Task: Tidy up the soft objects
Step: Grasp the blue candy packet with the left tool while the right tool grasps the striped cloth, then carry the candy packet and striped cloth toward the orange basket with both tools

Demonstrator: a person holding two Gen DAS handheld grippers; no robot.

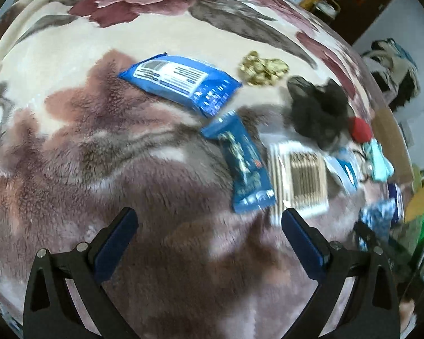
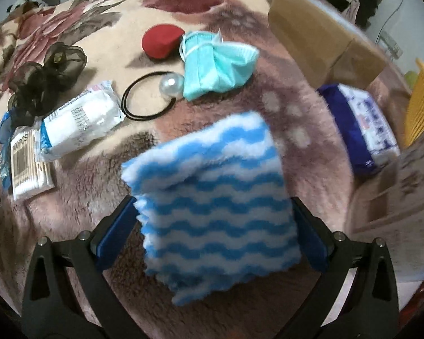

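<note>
In the right wrist view, a folded blue-and-white wavy-striped cloth (image 2: 212, 169) hangs between the blue pads of my right gripper (image 2: 213, 206), which is shut on its two side edges and holds it above the blanket. Beyond it lie a teal face mask (image 2: 214, 65), a red sponge (image 2: 162, 41), a black hair tie with a pearl (image 2: 147, 99), a white gauze pack (image 2: 79, 121) and a black scrunchie (image 2: 48, 76). My left gripper (image 1: 209, 220) is open over the plush floral blanket (image 1: 99, 155), with nothing between its fingers.
Ahead of the left gripper lie a blue wipes pack (image 1: 181, 83), a small blue packet (image 1: 244, 169), a cotton swab pack (image 1: 299, 179) and a gold scrunchie (image 1: 263, 67). A cardboard box (image 2: 325, 42) and a blue tissue pack (image 2: 361, 130) sit at the right.
</note>
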